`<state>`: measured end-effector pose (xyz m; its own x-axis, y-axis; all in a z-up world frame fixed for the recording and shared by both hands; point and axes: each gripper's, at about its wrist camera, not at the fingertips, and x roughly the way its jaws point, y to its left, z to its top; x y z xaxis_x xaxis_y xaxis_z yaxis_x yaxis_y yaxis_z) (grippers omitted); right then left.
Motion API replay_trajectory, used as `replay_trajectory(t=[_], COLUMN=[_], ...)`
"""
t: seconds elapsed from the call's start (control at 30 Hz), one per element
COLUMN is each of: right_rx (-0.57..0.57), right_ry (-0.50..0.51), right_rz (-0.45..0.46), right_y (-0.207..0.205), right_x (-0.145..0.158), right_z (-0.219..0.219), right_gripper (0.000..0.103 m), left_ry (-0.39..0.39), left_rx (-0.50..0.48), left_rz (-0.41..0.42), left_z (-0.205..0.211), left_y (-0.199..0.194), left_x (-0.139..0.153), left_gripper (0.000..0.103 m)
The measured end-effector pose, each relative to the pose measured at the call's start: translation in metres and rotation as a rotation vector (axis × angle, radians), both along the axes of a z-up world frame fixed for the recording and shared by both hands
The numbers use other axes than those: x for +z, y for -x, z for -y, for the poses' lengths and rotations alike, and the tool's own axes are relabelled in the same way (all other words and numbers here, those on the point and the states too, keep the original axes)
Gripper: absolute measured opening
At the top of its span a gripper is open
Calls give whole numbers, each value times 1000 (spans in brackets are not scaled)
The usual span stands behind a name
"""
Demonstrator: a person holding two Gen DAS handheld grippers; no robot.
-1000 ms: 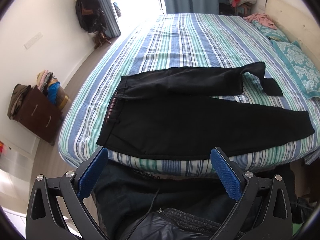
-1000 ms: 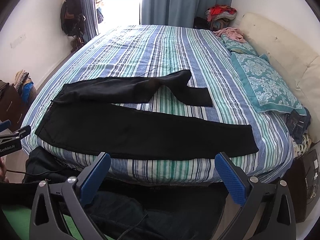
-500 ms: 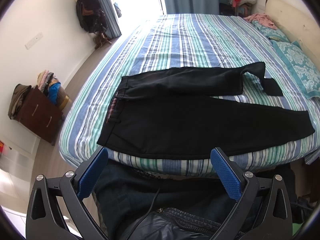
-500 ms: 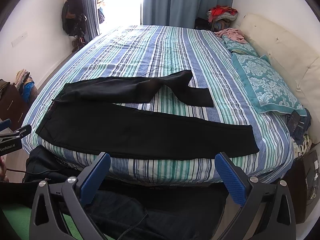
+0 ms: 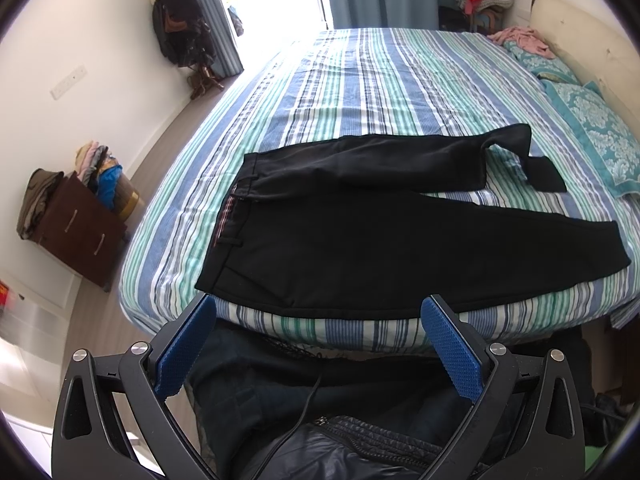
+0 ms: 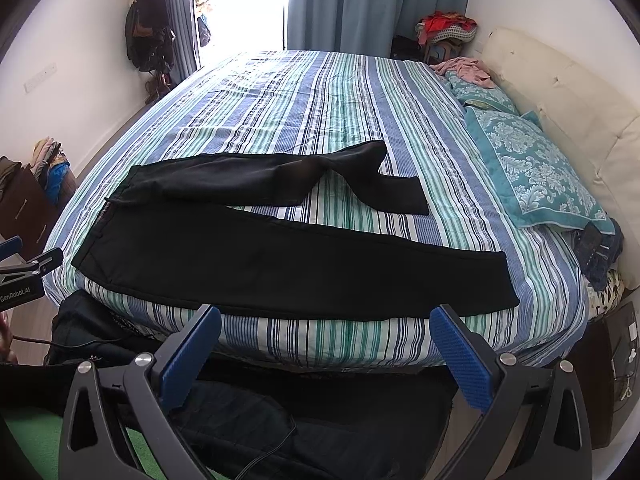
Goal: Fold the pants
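Black pants (image 5: 380, 240) lie spread on the striped bed (image 5: 380, 80), waistband at nine o'clock, far leg kinked at two; I judge no fold made yet. My left gripper (image 5: 320, 332) and right gripper (image 6: 326, 340) hover short, jaws wide, empty

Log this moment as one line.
pants: flat on bed, far leg kinked | left gripper: open, empty | right gripper: open, empty

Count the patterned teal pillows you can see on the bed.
2. One pillow lies nearest, beside the headboard; another behind it, under pink clothing. More may be hidden.
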<state>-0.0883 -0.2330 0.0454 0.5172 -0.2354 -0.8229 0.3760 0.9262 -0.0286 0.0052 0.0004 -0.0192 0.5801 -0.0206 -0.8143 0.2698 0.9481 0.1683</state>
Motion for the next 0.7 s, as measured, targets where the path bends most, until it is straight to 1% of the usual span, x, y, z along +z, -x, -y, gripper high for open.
replay_trajectory(t=[0.37, 0.6, 0.7], right_rx=[8, 10, 16], right_ry=[2, 9, 17], right_rz=[-4, 5, 11], right_y=[-2, 1, 2], right_x=[0, 5, 7], right_z=[-1, -2, -4], right_gripper=[103, 103, 103], left_ry=[19, 37, 56], left_rx=[-13, -55, -56], left_rz=[-4, 15, 28], left_z=[3, 7, 5], left_y=[-2, 1, -1], left_x=[3, 8, 13], left_gripper=[103, 103, 103])
